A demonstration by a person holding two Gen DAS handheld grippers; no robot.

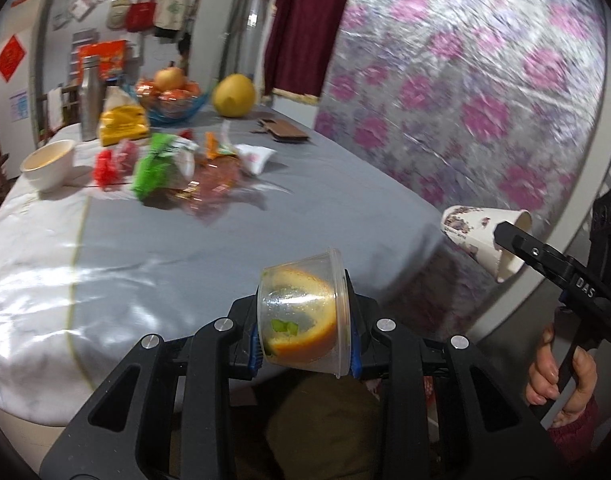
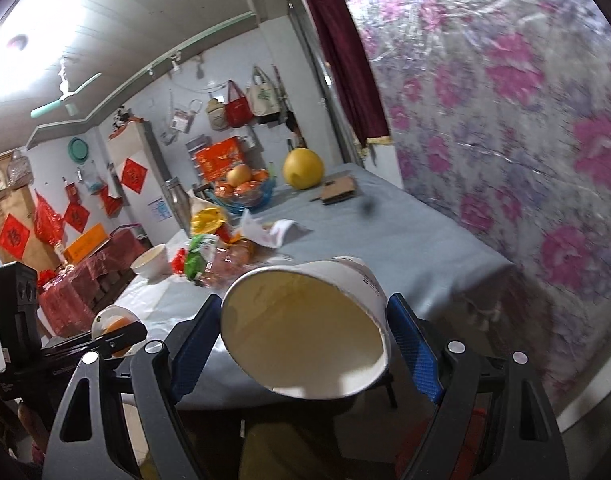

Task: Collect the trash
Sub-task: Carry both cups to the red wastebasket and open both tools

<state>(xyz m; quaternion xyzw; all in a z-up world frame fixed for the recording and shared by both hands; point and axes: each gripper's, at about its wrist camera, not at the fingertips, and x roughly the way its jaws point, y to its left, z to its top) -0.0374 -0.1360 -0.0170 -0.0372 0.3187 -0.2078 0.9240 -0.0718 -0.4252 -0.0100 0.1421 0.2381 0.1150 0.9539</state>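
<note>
The wrappers (image 1: pixel 173 168) piled near the white bowl (image 1: pixel 49 162) on the tabletop (image 1: pixel 305 208) are smeared by blur, so their printing cannot be read. Beyond the wrappers, the flowered wall covering (image 1: pixel 485 92) is streaked too. The clear plastic cup (image 1: pixel 303 312) hides the inner faces of the left gripper's fingers (image 1: pixel 254 346). The paper cup (image 2: pixel 305 324) covers the tabletop edge behind it, and the lower frame edge cuts off both gripper bodies. The hand (image 1: pixel 561 372) on the right gripper's handle is cropped at the wrist.
</note>
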